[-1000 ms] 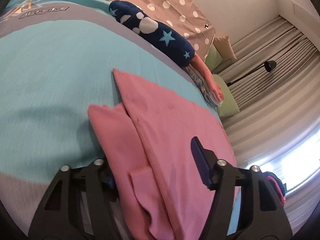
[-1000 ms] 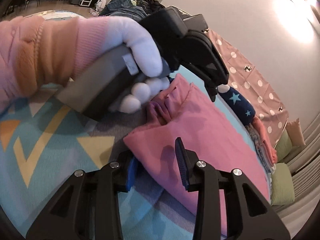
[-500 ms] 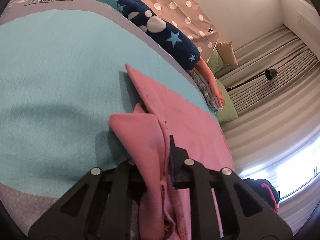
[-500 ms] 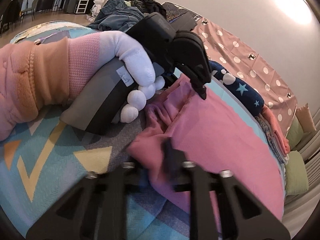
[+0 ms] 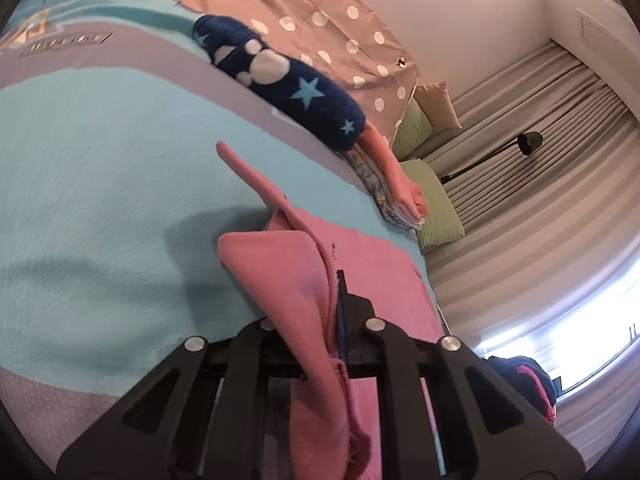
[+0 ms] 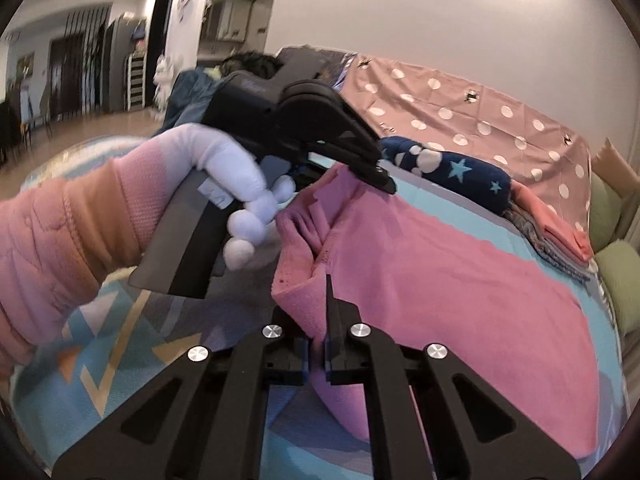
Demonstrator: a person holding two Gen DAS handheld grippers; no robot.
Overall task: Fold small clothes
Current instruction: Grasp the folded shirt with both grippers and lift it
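A navy fleece bundle with stars (image 5: 296,92) lies at the far edge of the turquoise bed cover (image 5: 100,184), a folded coral cloth (image 5: 394,172) just right of it, green cushions (image 5: 434,204) beyond

A bed with a turquoise patterned cover (image 5: 100,184) carries the pink garment (image 6: 440,280), a navy star-printed roll (image 5: 296,92) and a folded clothes stack (image 5: 396,188) just beside it.
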